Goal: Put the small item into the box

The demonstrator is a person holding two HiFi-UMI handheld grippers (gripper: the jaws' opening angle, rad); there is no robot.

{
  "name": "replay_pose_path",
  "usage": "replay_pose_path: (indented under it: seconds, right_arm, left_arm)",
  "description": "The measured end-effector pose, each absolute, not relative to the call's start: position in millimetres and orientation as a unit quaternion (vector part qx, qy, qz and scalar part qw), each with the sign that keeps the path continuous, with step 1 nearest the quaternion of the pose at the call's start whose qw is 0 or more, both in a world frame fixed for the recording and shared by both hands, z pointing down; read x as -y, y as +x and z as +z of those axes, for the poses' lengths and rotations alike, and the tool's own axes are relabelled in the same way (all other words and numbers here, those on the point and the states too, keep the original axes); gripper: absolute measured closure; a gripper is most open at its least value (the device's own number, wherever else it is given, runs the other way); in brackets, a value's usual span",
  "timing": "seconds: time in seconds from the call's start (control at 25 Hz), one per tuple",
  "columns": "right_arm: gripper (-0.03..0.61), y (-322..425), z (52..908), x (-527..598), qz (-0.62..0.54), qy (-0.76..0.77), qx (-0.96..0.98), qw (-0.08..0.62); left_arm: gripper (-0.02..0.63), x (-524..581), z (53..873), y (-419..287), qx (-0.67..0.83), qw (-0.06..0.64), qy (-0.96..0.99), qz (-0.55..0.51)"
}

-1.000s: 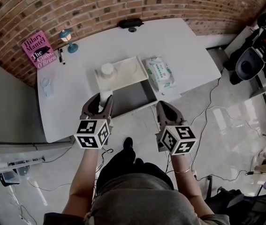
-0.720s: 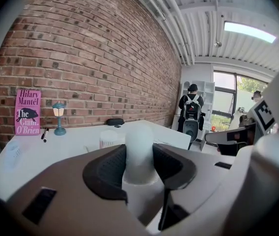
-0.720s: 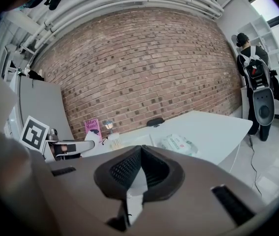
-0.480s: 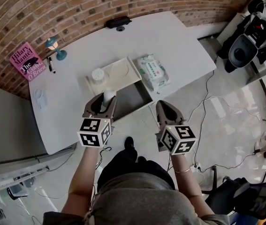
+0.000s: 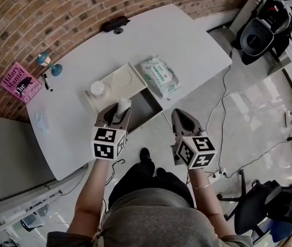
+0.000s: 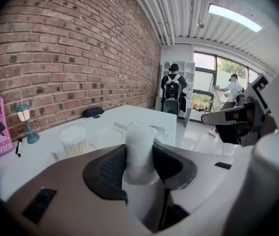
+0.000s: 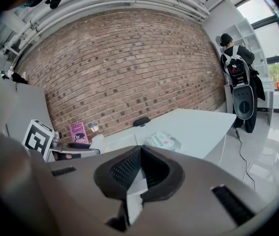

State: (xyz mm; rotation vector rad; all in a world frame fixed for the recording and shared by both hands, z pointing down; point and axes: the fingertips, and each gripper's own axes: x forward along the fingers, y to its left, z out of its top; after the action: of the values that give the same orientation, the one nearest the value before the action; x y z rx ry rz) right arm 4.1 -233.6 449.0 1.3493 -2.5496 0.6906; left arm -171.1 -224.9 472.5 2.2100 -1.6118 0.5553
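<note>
**Head view.** Step in hand, by my judgement: carrying. My left gripper [image 5: 118, 112] holds the small item [image 5: 123, 105] upright at the near edge of the box [image 5: 147, 107]. Next move: forward over the grey compartment, then release. My right gripper [image 5: 182, 120] is beside it, idle.

**Left gripper view.** Jaws wide apart, pads pressed on both sides of the white item.

**Right gripper view.** Jaws together, nothing between them.

The small item [image 6: 139, 149] in my left gripper [image 5: 119, 109] looks like frosted white plastic, faintly rough, set against black ribbed pads [image 6: 107, 171] that seem rubbery. The gripper's shell is smooth, matt grey-brown plastic. The table [image 5: 187, 40] is smooth matt white, the brick wall [image 5: 43, 14] rough, the floor [image 5: 254, 117] glossy, and the wipes pack [image 5: 158, 76] shiny film.
</note>
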Motion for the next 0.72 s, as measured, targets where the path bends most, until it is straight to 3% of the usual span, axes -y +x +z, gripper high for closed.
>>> replay_pose_path:
  seconds: [0.72]
  right_arm:
    - [0.572,38.5,460.6,226.4,0.253,0.499,0.825,0.081]
  left_arm:
    - [0.437,242.2,521.6,-131.2,0.473,0.174,0.8,0.326]
